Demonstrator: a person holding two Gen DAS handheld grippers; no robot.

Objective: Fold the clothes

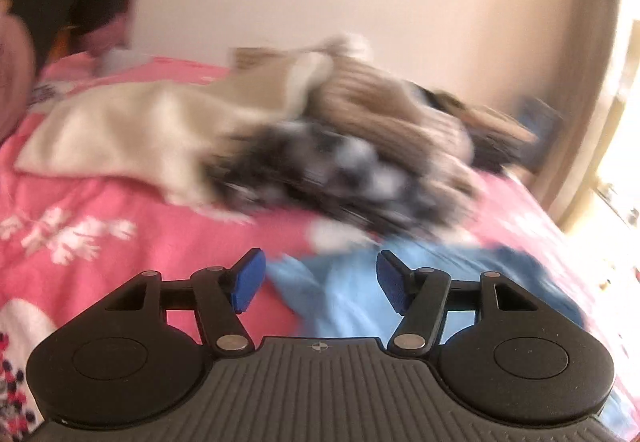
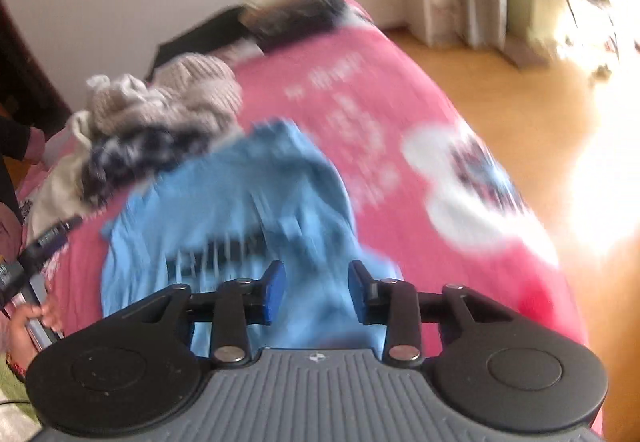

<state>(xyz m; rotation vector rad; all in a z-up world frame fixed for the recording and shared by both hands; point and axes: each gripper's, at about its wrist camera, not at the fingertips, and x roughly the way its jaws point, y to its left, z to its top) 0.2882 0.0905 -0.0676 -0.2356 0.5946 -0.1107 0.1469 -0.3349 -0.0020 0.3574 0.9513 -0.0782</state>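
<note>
A crumpled light blue shirt (image 2: 240,194) with a dark print lies on the pink bedspread (image 2: 380,122). My right gripper (image 2: 317,292) hovers over its near part, open, with no cloth pinched between the blue pads (image 2: 274,292). In the left wrist view the same blue shirt (image 1: 352,294) lies just beyond my left gripper (image 1: 322,280), whose jaws stand wide open and hold nothing. Behind it sits a pile: a cream garment (image 1: 120,130), a beige ribbed knit (image 1: 380,102) and a black-and-white patterned piece (image 1: 340,170). Both views are blurred.
The pink bedspread (image 1: 160,234) has white prints. Wooden floor (image 2: 520,122) runs along the bed's right side, with a bright window beyond. A hand (image 2: 24,326) holding a dark device shows at the left edge. A dark flat item (image 2: 200,38) lies by the wall.
</note>
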